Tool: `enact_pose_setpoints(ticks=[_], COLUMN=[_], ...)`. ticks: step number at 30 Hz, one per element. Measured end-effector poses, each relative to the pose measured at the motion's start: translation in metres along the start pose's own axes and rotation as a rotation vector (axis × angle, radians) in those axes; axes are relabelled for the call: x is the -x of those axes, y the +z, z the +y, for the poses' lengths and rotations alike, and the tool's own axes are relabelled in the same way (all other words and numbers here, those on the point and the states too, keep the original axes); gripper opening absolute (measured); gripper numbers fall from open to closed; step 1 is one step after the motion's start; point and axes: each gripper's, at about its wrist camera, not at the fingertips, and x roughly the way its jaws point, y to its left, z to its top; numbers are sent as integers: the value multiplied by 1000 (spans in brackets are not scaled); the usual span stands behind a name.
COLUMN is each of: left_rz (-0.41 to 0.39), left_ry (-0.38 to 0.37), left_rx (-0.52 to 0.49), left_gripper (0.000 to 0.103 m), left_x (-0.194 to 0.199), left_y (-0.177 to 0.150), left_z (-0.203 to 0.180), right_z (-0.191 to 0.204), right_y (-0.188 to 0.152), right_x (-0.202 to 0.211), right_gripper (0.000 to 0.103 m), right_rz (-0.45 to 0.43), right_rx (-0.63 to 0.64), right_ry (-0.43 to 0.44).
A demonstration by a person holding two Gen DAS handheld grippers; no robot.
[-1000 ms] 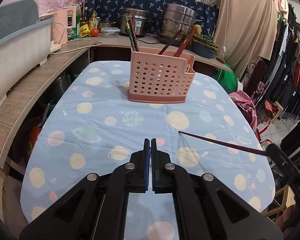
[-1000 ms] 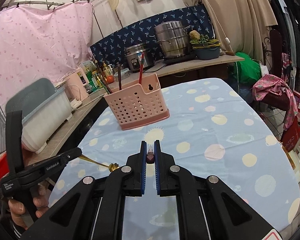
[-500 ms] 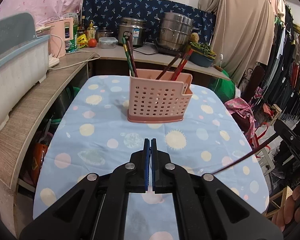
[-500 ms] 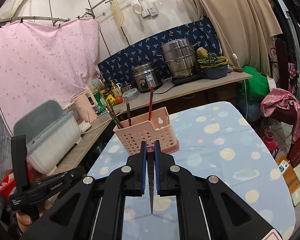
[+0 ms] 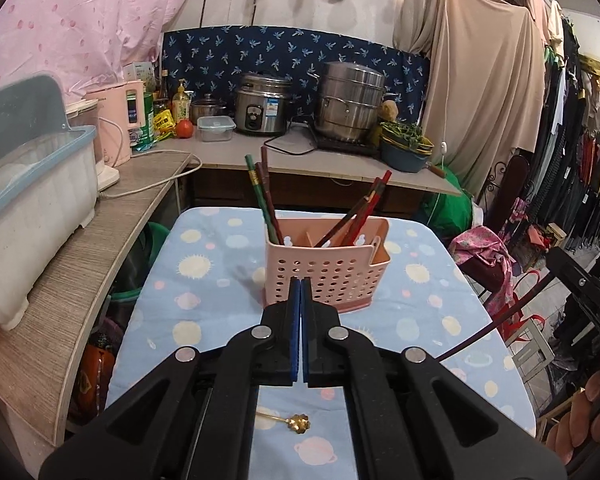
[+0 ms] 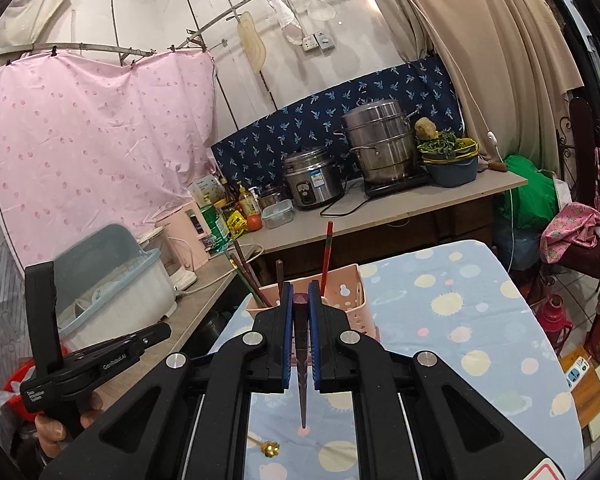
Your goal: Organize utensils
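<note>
A pink perforated utensil holder point(image 5: 326, 266) stands on the table with several chopsticks point(image 5: 265, 204) leaning in it; it also shows in the right wrist view point(image 6: 350, 298). My right gripper point(image 6: 299, 300) is shut on a dark maroon chopstick point(image 6: 301, 364), held above the table with its thin tip pointing down; the same chopstick shows in the left wrist view point(image 5: 496, 324). My left gripper point(image 5: 300, 292) is shut and empty, raised in front of the holder. A small gold spoon point(image 5: 288, 422) lies on the cloth below, also in the right wrist view point(image 6: 266, 446).
The table has a blue cloth with sun and planet prints point(image 5: 204, 280). A wooden counter point(image 5: 100, 232) runs along the left with a dish rack point(image 5: 28, 200), a rice cooker point(image 5: 262, 106) and a steel steamer pot point(image 5: 350, 102). Clothes racks stand on the right.
Both grippers have risen and drawn back from the table. The right gripper has tilted the chopstick from level to hanging tip down. The gold spoon has come into the left wrist view.
</note>
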Motion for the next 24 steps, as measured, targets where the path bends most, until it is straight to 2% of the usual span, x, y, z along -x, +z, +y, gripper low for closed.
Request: enact_pose_setpoints(ticks=[4,7,10,11,12,14,18,22,24], left_rz=[52,126,185,200,217,241,270,272,299], left_ry=[10,27,47,48,50,65,80,73,67], left_rx=[36,76,121,137,158,189,198,145,113], left_gripper=[1,1,7,17,32,43,43,43,42], left_x=[-15,-34,-48,-51,-56,-63,-81,-105,-124], left_y=[-23,-48,-76,-82,-91,-105,-114,-111,-110], left_z=[19,36,52,57,63,73,84,81,79], right_z=[2,-1,-4,-5,-6,-7,-8,-6,-6], right_y=[-14,-24,-33,-36,-38,-43,-47,-50,-51], right_x=[2,2,2,2,1,0,-3,-4,-5], right_gripper=[7,7,7,7,7,7,7,7,7], right_rz=[13,31,45,50,54,63,72,76,78], right_rx=[12,-2,-17,-21,-25,-33,-45,-53,-53], right_ry=[-24,-36,-50,-53,-56,-61,-69,-72,-75])
